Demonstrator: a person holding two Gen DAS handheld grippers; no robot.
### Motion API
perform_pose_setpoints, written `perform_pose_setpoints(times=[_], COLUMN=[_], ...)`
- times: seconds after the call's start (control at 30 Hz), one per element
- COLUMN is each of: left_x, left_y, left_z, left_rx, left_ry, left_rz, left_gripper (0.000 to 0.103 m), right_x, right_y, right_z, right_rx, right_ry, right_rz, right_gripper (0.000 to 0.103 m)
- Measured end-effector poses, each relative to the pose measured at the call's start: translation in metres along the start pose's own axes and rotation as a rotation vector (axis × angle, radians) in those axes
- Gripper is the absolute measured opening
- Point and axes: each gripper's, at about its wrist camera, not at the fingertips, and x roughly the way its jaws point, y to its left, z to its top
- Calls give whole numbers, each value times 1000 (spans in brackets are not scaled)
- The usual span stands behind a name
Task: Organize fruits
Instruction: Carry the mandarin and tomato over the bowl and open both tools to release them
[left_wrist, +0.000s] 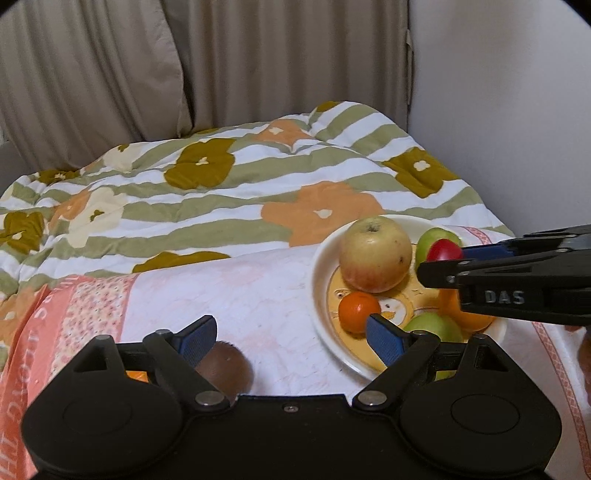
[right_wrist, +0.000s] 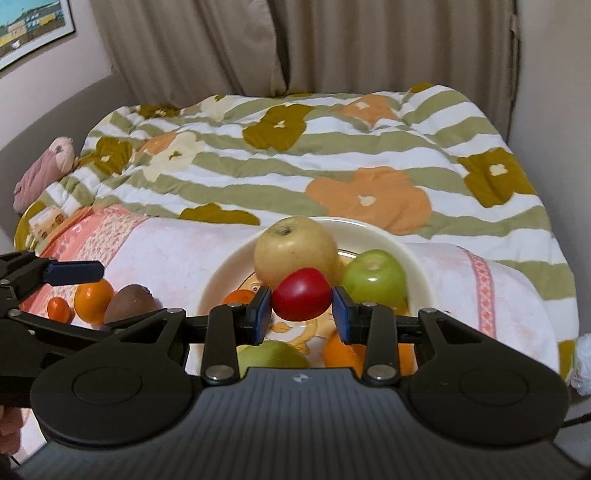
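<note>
Over on the left, on the pale pink-and-white cloth (right_wrist: 177, 251) spread across the bed, three fruits lie off the plate: a tiny orange fruit (right_wrist: 59, 309), a mandarin (right_wrist: 93, 300) just beside it, and a brown kiwi (right_wrist: 129, 302) touching the mandarin's right side. The left gripper (left_wrist: 291, 341) hangs over that patch of cloth with its jaws spread wide and nothing between them; its left blue pad (left_wrist: 197, 341) sits just above the kiwi (left_wrist: 225, 371), and its right pad reaches over the rim of the plate (left_wrist: 318, 280).

Further right, the cream plate with a cartoon print holds most of the fruit. A large yellow-red apple (left_wrist: 375, 254) sits at the back, a small orange (left_wrist: 359, 308) lies in front of it near the plate's left rim, a green apple (right_wrist: 373, 277) rests at the back right, another green apple (right_wrist: 273, 354) sits at the front, and an orange (right_wrist: 343, 354) lies beside that one, partly hidden by the gripper.

The right gripper (right_wrist: 302, 308) is clamped on a small red fruit (right_wrist: 302, 293), a blue pad pressing each side, and holds it over the middle of the plate, in front of the big apple and left of the back green apple.

Behind it all lies a striped quilt (right_wrist: 332, 155) with big flowers, then beige curtains (right_wrist: 332, 44). A pink soft toy (right_wrist: 44, 170) lies at the quilt's far left edge.
</note>
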Motion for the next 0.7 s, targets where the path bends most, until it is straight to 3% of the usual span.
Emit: perform_pose_setpoints(times=[0.53,0.6,0.7], left_x=[4,3,0], left_y=[12,12,12], left_z=[-19,-19,-20], left_rx=[-57,-58,-57], left_ry=[23,24,24], left_rz=[31,31,29], left_gripper=[91,91,91], right_x=[38,37,32], right_y=[12,14,15], right_z=[-14,-15,-15], right_rx=[-89,-96,-99], right_ry=[62,51,38], right_rz=[8,-3,7], right_gripper=[51,63,73])
